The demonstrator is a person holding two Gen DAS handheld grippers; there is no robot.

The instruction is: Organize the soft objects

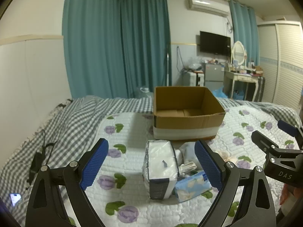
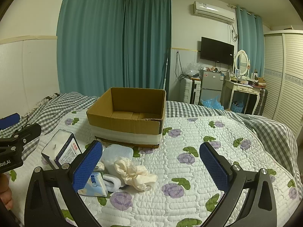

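Both grippers hang above the bed with their fingers spread wide and gripping nothing: the left gripper (image 1: pixel 151 164) frames the pile in the lower centre of its view, and the right gripper (image 2: pixel 151 166) sits lower centre in its own, with the pile toward its lower left.

The soft things lie clustered on the floral quilt (image 2: pixel 189 204), just in front of the empty cardboard box (image 2: pixel 128 121), which stands at mid-frame. They include:

1. a tall pack of tissues (image 1: pixel 161 168) in clear wrap, standing on end;
2. a small blue tissue packet (image 1: pixel 191 187) lying just beside it;
3. a crumpled cream cloth (image 2: pixel 134 172), possibly lace-trimmed;
4. a pale blue folded item (image 2: pixel 117 153) and something white (image 2: pixel 113 183), perhaps a sock, partly hidden.

All look light and squashy. The wrapped pack is probably slippery, so a squeeze across its narrow sides should hold best. The cream cloth will sag, so pinching its bunched middle seems wise.
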